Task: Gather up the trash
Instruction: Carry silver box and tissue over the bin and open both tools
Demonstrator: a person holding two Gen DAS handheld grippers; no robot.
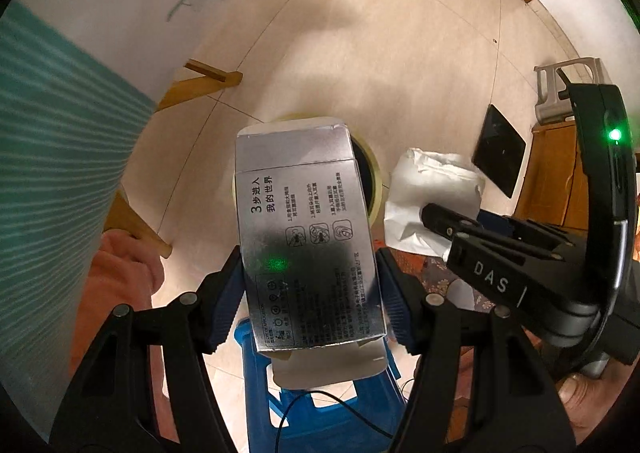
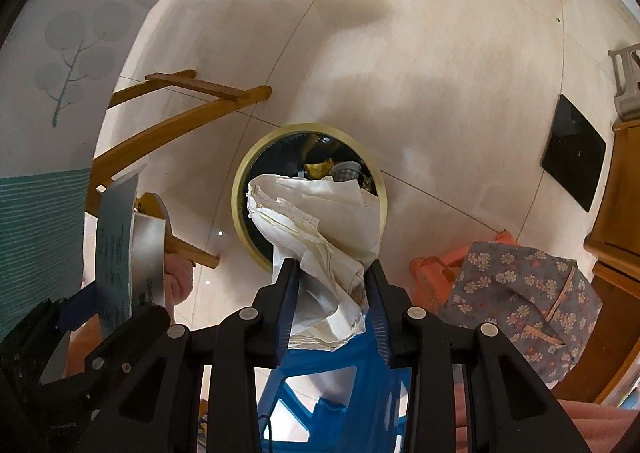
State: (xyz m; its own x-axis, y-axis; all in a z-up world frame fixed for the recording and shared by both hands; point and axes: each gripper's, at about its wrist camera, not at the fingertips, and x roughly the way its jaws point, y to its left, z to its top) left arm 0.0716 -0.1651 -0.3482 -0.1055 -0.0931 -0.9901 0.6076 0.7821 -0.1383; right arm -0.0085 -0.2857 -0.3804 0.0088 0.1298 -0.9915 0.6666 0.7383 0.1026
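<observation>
My left gripper (image 1: 310,281) is shut on a silver cardboard box (image 1: 308,237) printed with black text, held above the floor. The box also shows at the left of the right wrist view (image 2: 132,249). My right gripper (image 2: 332,285) is shut on a crumpled white paper (image 2: 320,229), which shows in the left wrist view (image 1: 432,193) too. A round trash bin with a pale yellow rim (image 2: 240,189) and a dark liner stands on the floor straight ahead, holding some trash. In the left wrist view the bin (image 1: 376,177) is mostly hidden behind the box.
A blue plastic stool (image 2: 332,385) stands below both grippers. Wooden chair legs (image 2: 188,109) are at the left. A floral cloth bag (image 2: 520,293) and a wooden cabinet (image 2: 620,213) are at the right. A black panel (image 2: 572,153) leans by the cabinet.
</observation>
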